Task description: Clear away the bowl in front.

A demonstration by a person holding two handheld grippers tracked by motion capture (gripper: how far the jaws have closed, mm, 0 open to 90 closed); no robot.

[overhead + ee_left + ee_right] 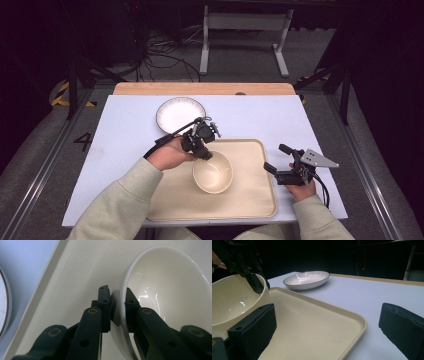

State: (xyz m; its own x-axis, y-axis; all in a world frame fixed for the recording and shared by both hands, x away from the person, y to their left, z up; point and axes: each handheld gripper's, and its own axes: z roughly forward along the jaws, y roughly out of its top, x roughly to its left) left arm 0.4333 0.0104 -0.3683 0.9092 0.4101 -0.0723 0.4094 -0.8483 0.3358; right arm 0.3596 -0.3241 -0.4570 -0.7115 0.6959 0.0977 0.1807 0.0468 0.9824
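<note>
Two grippers: left gripper [118, 298] clamped on cream bowl [212, 172] rim over tray [250, 200]; right gripper [324, 327] jaws apart, empty.

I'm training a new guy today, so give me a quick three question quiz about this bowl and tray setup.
1. True or false: the left gripper is clamped on the rim of the cream bowl.
2. Where does the bowl sit? A) on the tray B) on the bare table C) on the plate
3. Describe the right gripper in one word: open or shut?

Key: 1 true. 2 A. 3 open; nothing sits between its jaws. The striped plate lies beyond the tray on the white table.
</note>
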